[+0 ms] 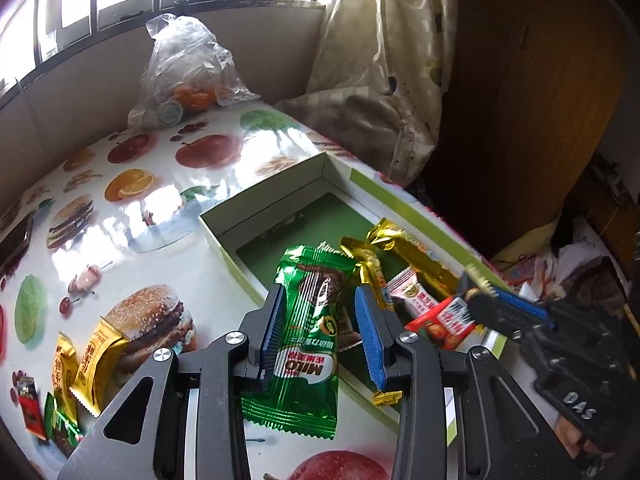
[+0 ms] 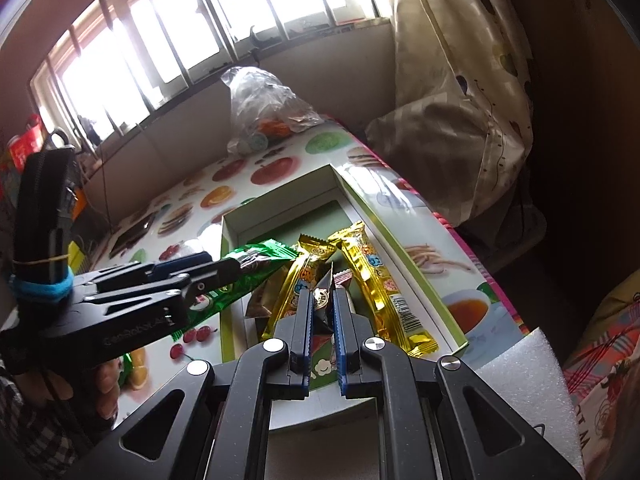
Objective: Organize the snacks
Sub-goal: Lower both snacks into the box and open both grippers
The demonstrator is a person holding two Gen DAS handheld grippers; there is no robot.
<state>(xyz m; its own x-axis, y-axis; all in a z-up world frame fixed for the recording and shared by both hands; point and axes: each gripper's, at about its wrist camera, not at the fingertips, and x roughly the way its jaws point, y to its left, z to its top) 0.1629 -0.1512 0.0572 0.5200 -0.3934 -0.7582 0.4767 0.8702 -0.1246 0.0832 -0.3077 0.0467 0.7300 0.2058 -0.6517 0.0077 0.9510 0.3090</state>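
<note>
Gold-wrapped bars [image 1: 416, 256] are crowding the green-lined box [image 1: 280, 200]. The left gripper [image 1: 316, 320] is gripping a shiny green Milo packet [image 1: 304, 320]; the right gripper [image 2: 322, 312] is pinching a red-and-white packet [image 1: 444, 320].

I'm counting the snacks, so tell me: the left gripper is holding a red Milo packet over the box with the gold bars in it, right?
Not quite. The Milo packet in the left gripper is green, not red; the left wrist view shows it. The rest is right: it hangs over the box with the gold bars inside.
</note>
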